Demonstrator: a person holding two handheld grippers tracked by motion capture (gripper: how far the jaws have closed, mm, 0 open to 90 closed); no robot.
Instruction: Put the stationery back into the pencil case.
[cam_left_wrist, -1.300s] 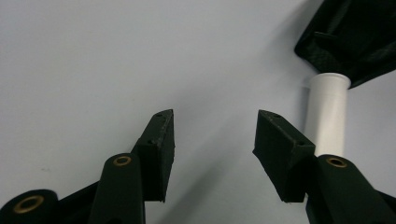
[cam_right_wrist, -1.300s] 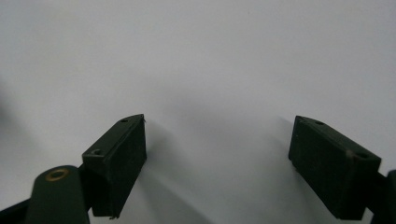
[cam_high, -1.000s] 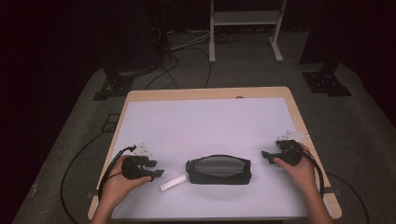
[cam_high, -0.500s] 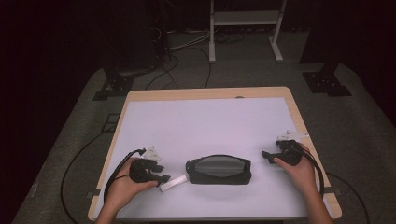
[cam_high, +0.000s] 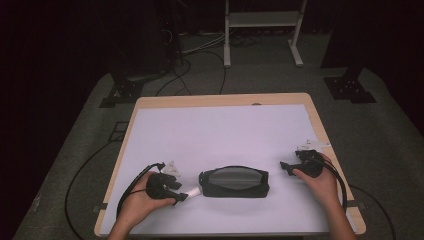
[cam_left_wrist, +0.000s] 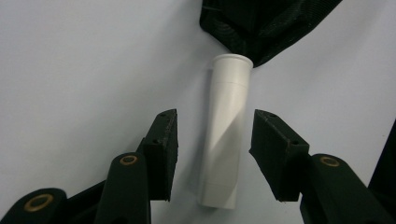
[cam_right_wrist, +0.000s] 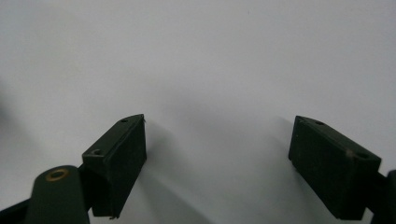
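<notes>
A black mesh pouch (cam_high: 234, 181) lies flat near the front middle of the white table top (cam_high: 220, 130). A short white tube (cam_high: 193, 191) rests on the table, its far end touching the pouch's left end. My left gripper (cam_high: 182, 193) straddles the tube. In the left gripper view the tube (cam_left_wrist: 224, 135) lies lengthwise between the two pads with a gap on each side, and the pouch corner (cam_left_wrist: 261, 23) is just beyond it. That gripper (cam_left_wrist: 215, 140) is open. My right gripper (cam_high: 286, 167) sits right of the pouch, and its jaws (cam_right_wrist: 217, 158) stand wide open over bare table.
The table's wooden rim (cam_high: 320, 125) frames the white surface. Beyond the far edge stand a white metal rack (cam_high: 260, 30) and dark stand feet (cam_high: 350, 87), with cables (cam_high: 200, 65) on the grey floor.
My left gripper has slid right toward the pouch, so its jaws now sit on either side of the white tube. The right gripper and the pouch have kept still.
</notes>
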